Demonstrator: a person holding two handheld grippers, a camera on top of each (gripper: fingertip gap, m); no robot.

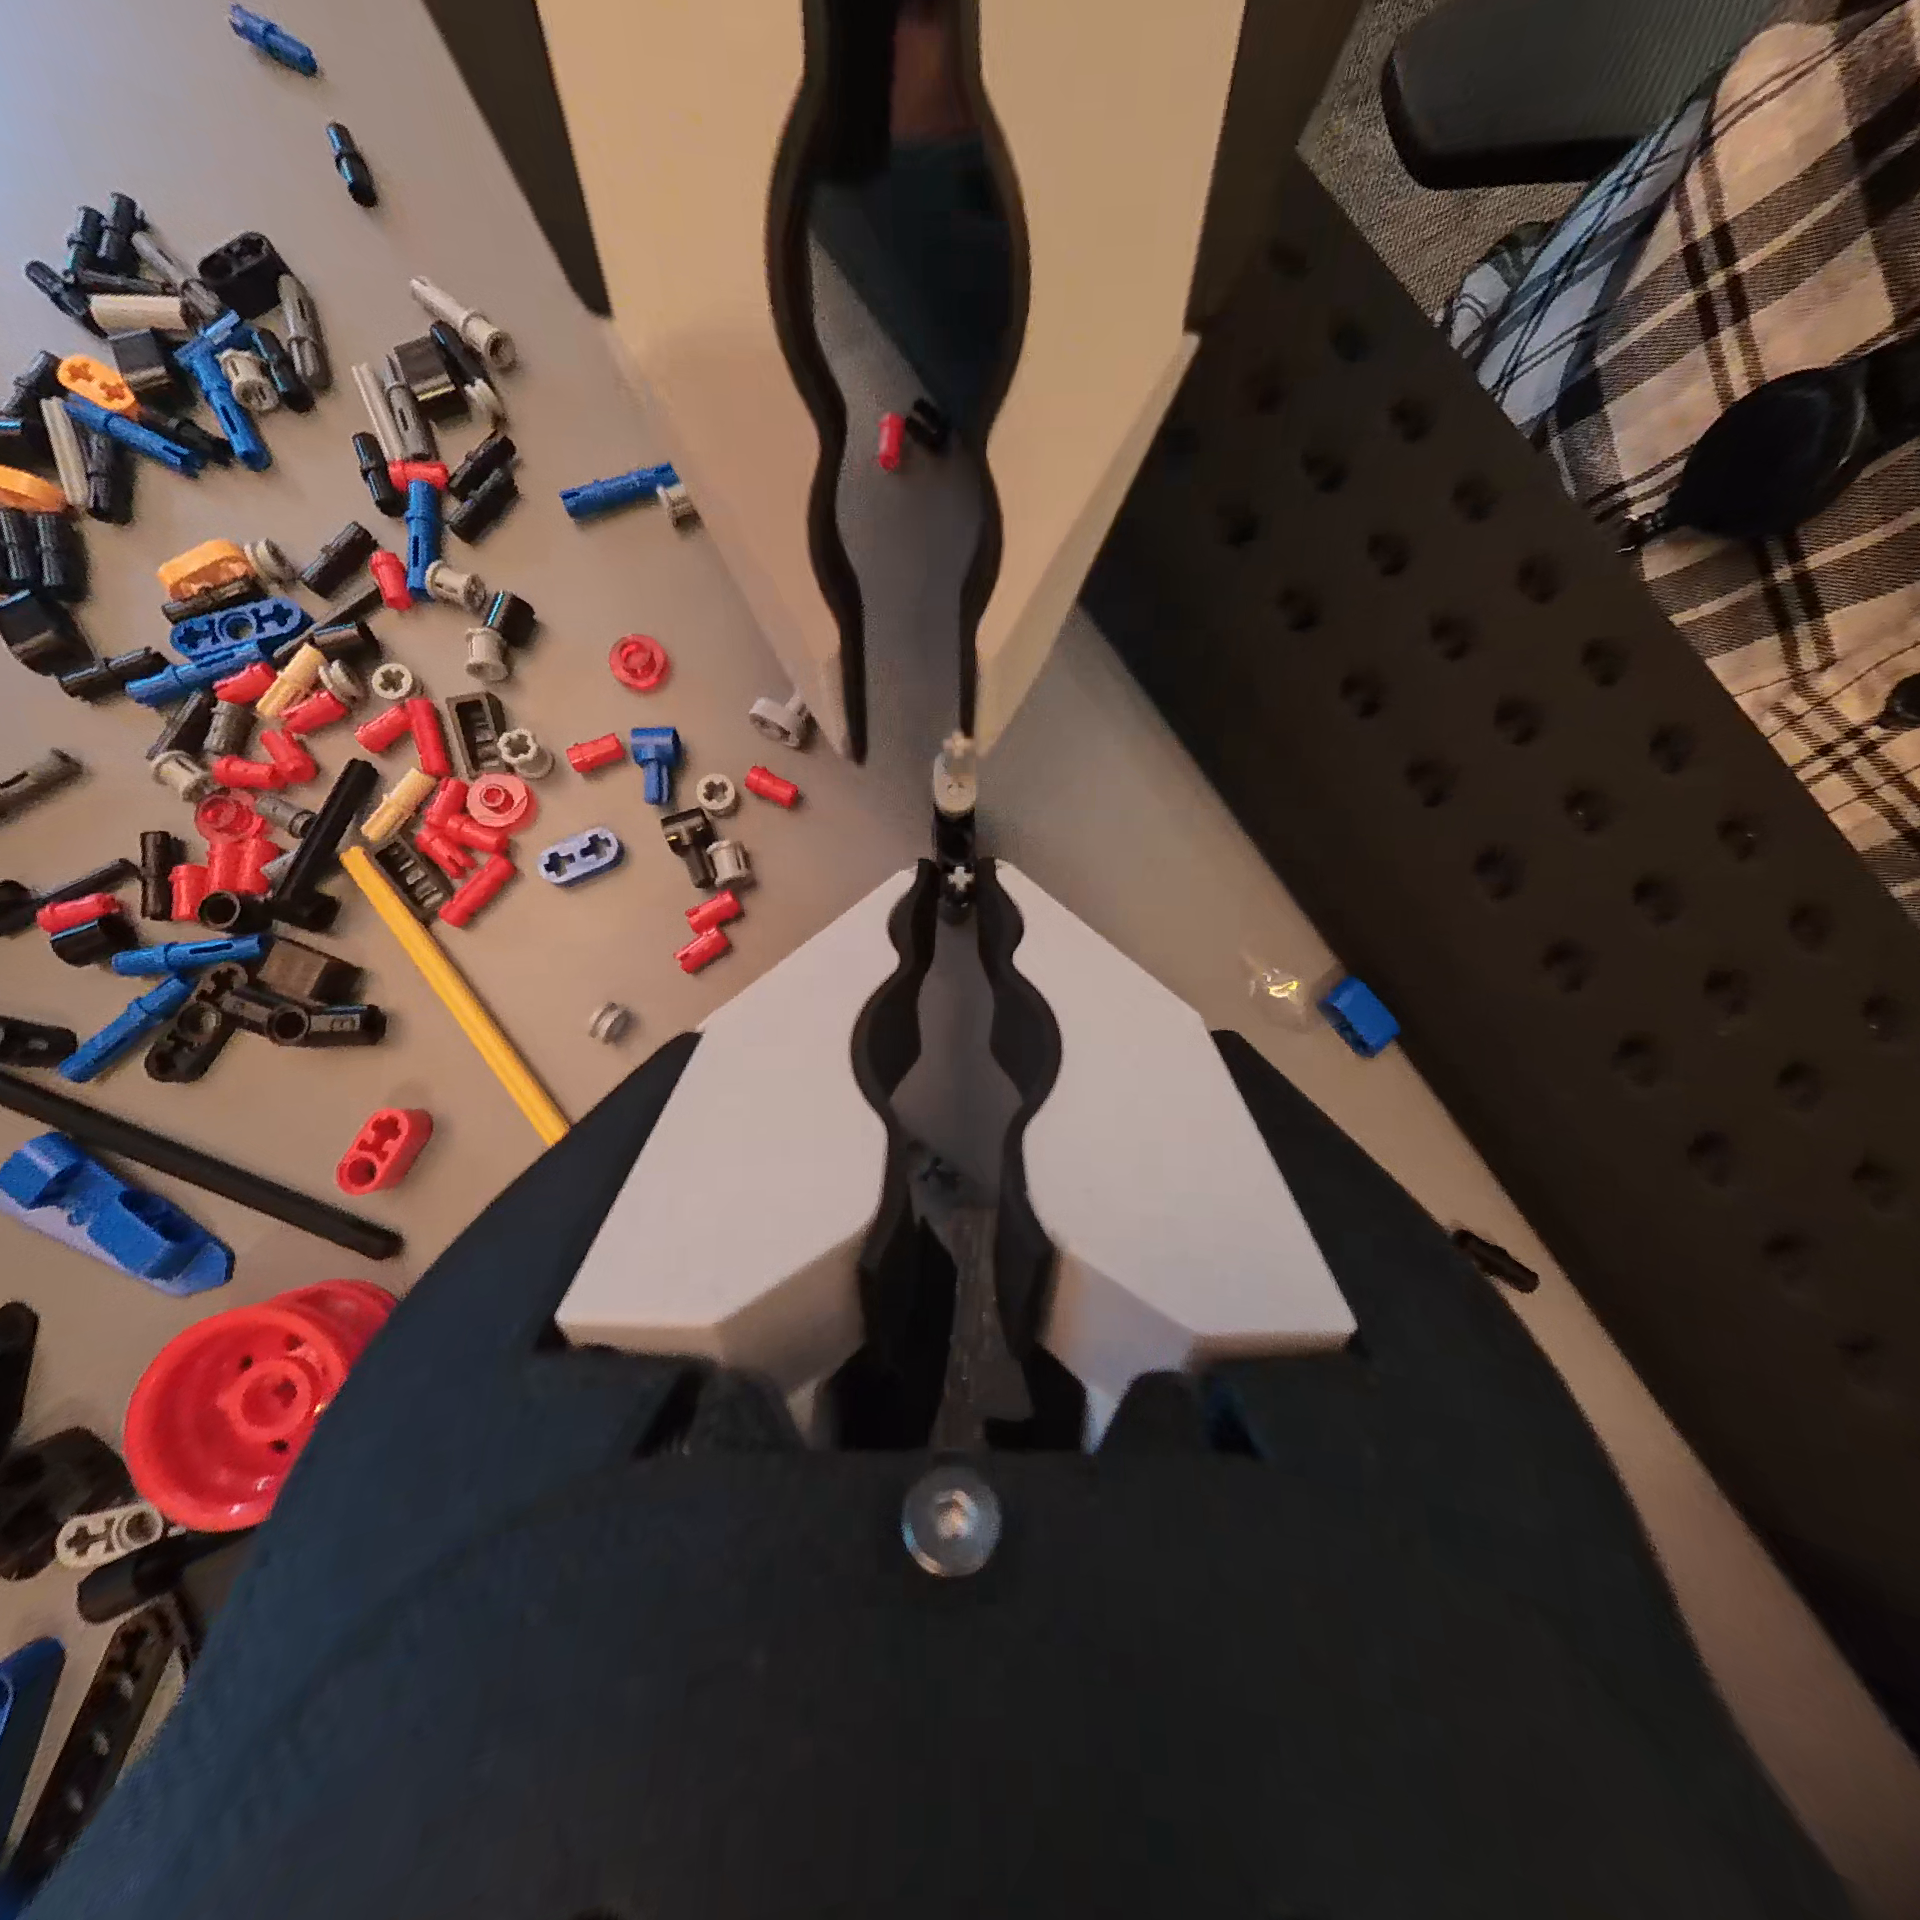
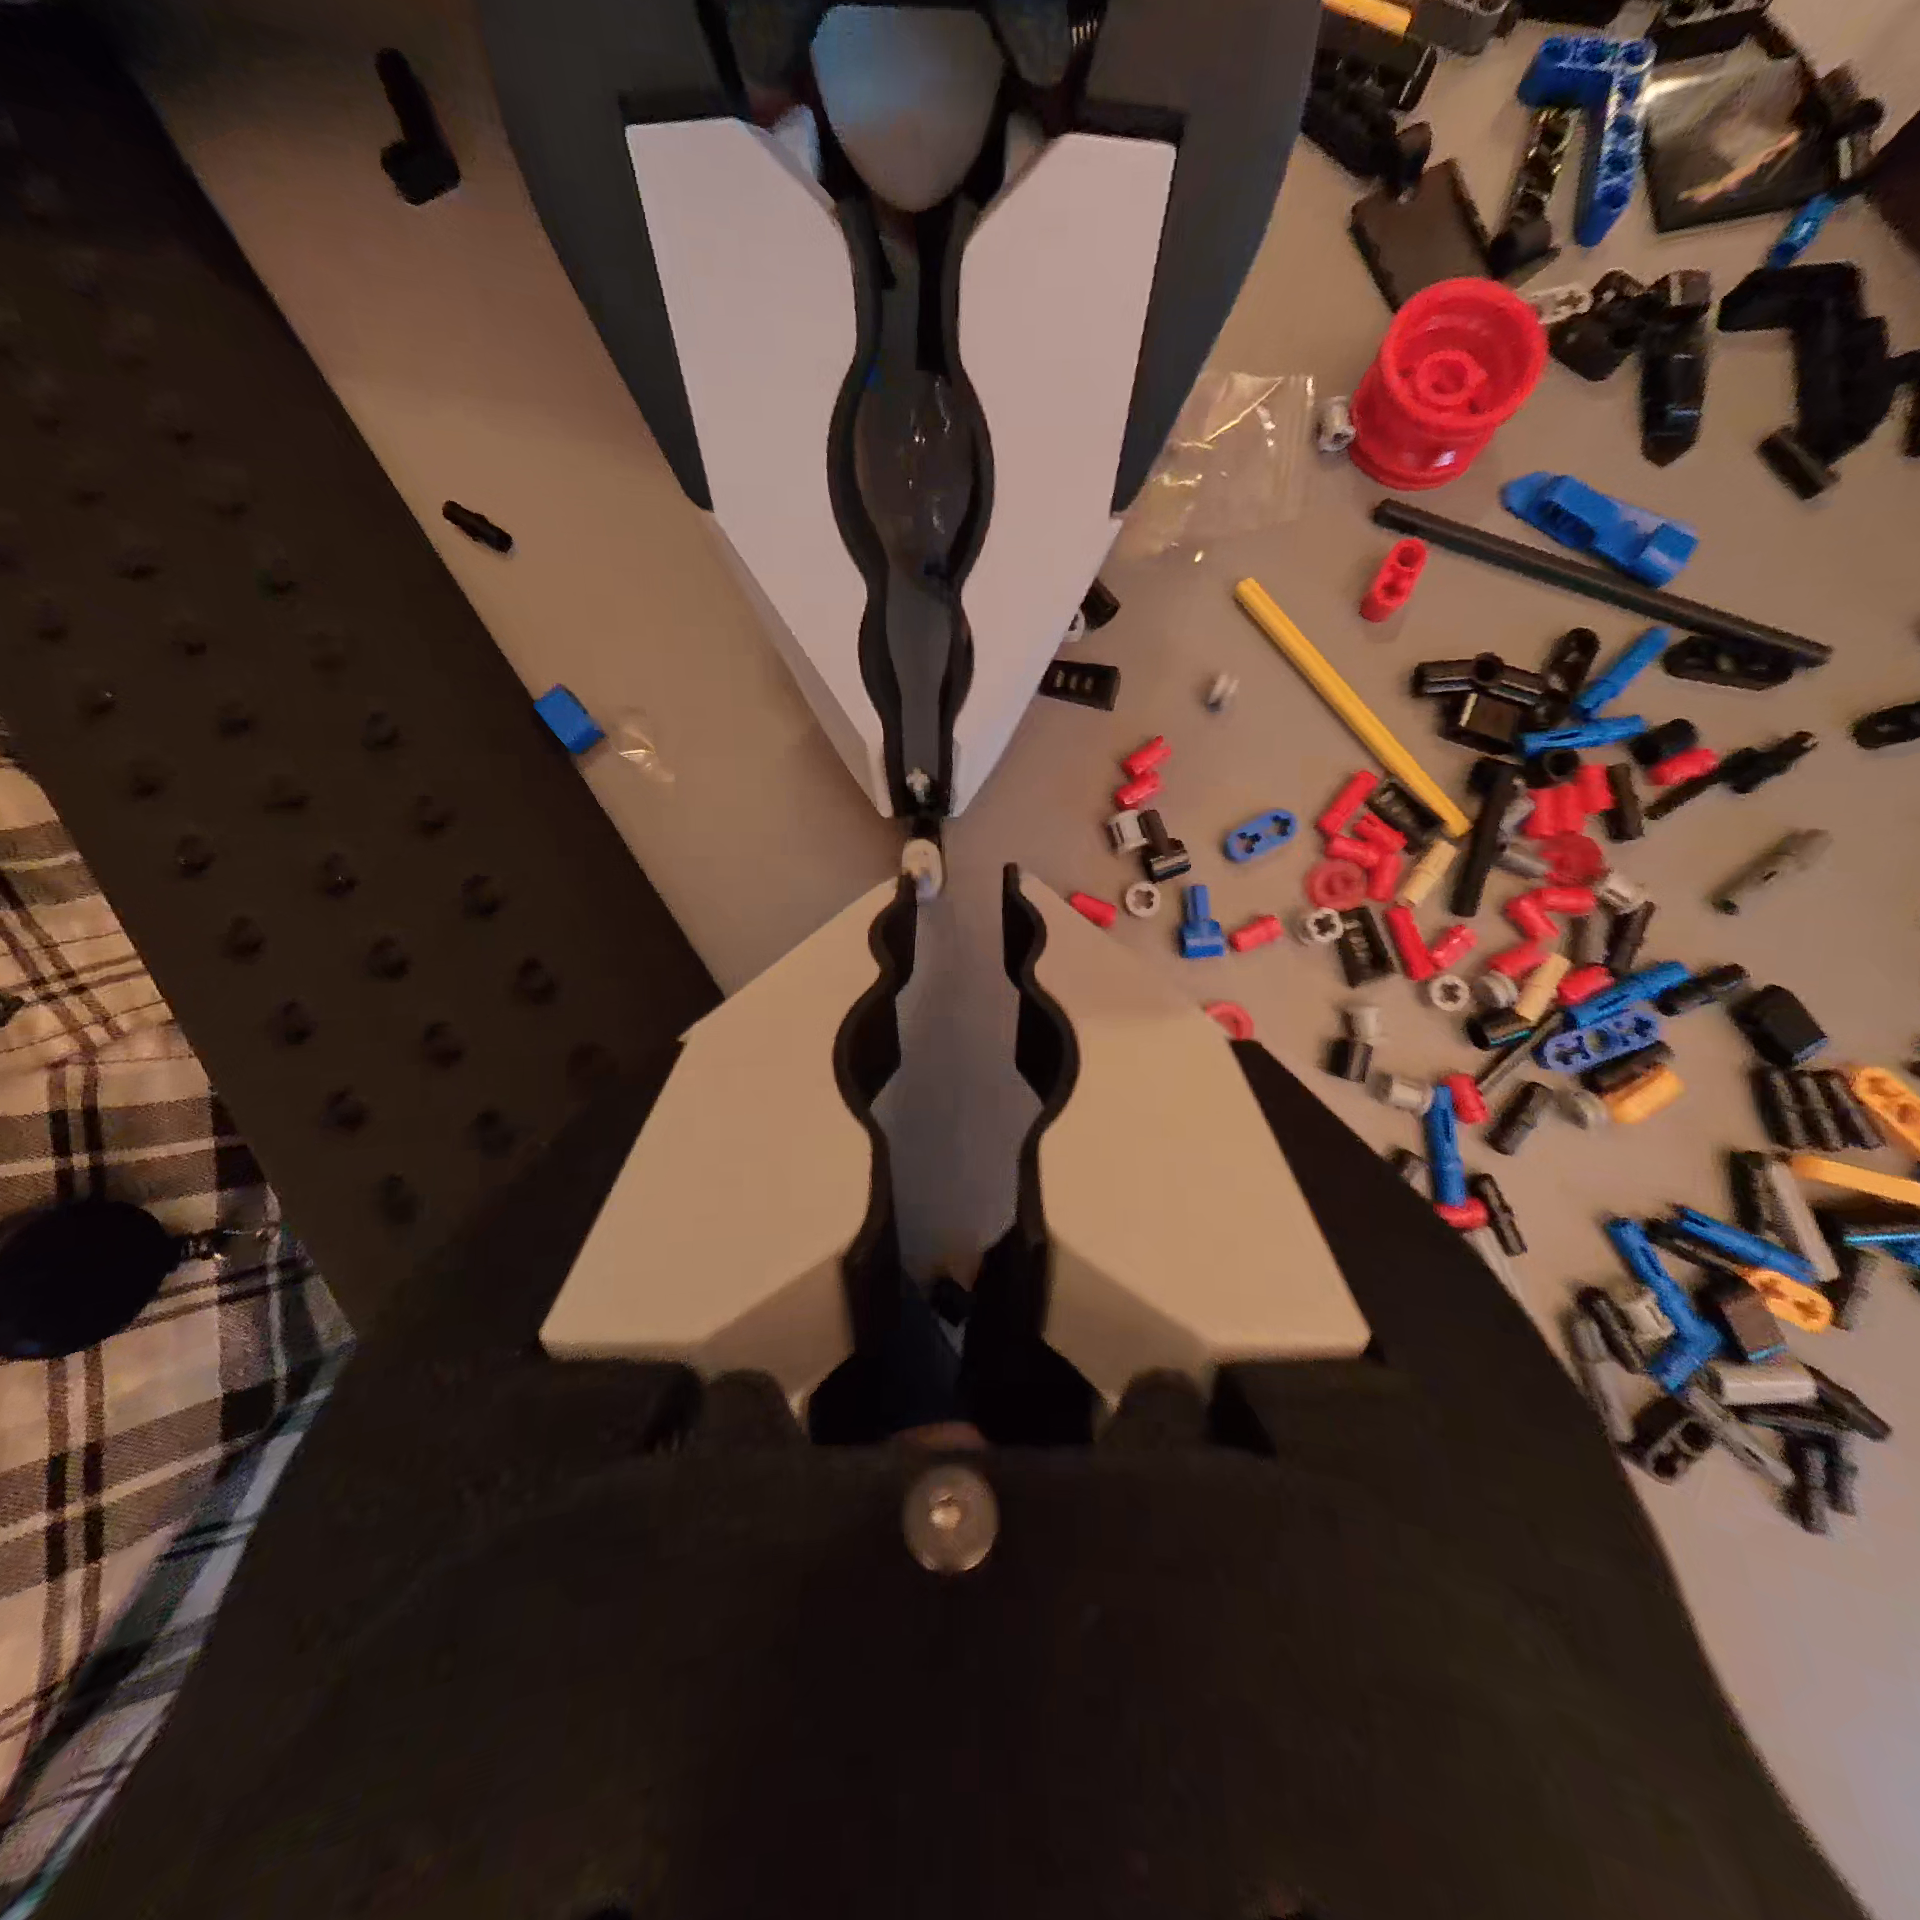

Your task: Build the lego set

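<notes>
My left gripper (image 1: 956, 883) is shut on a small black connector (image 1: 956, 881) with a cross hole. A black pin and a light grey bush (image 1: 956, 774) stick out of its front. My right gripper (image 2: 958, 888) is open and faces the left one tip to tip. One of its fingertips (image 2: 906, 902) touches the grey bush (image 2: 922, 862); the other fingertip stands apart from it. The right gripper also shows in the left wrist view (image 1: 914, 738), and the left gripper in the right wrist view (image 2: 920, 805). Both are just above the grey table (image 1: 644, 1039).
A spread of small loose pieces (image 1: 312, 727) (image 2: 1507, 935) covers the table, with a red wheel hub (image 1: 239, 1403) (image 2: 1444, 384), a yellow axle (image 2: 1351, 707), a long black axle (image 2: 1590, 582) and a clear bag (image 2: 1226, 436). A black perforated board (image 1: 1507, 727) and plaid cloth (image 1: 1766, 416) border the table.
</notes>
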